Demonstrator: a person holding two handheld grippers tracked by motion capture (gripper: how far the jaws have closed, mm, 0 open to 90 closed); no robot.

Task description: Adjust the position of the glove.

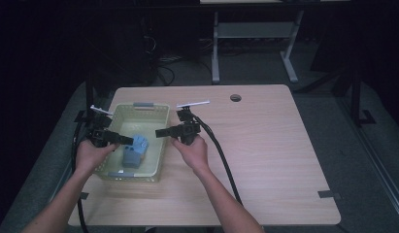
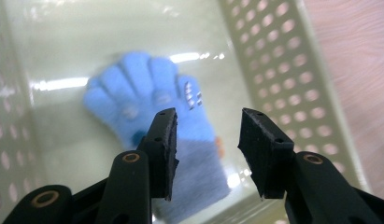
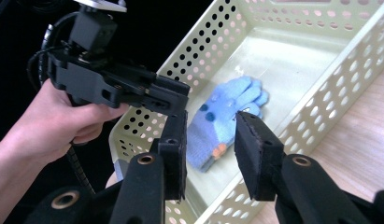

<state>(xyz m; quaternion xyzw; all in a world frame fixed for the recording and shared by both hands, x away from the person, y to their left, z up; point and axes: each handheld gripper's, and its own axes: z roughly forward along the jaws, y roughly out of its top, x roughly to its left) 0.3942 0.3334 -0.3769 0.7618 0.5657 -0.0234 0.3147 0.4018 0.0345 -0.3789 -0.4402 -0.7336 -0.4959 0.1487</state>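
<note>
A: Where is the glove [image 1: 135, 151] shown?

B: It is seen lying flat on the floor of the basket [image 1: 139, 110], which is set on the left part of the bench [image 1: 265, 155]. The fingers of the glove are spread; the cuff is grey.

A: How are the jaws drawn?

B: The left gripper [image 1: 123, 140] is held over the basket above the glove, jaws partly parted, nothing between them. The right gripper [image 1: 162, 132] is held at the basket's right wall, jaws likewise partly parted and empty. No contact with the glove is shown.
</note>
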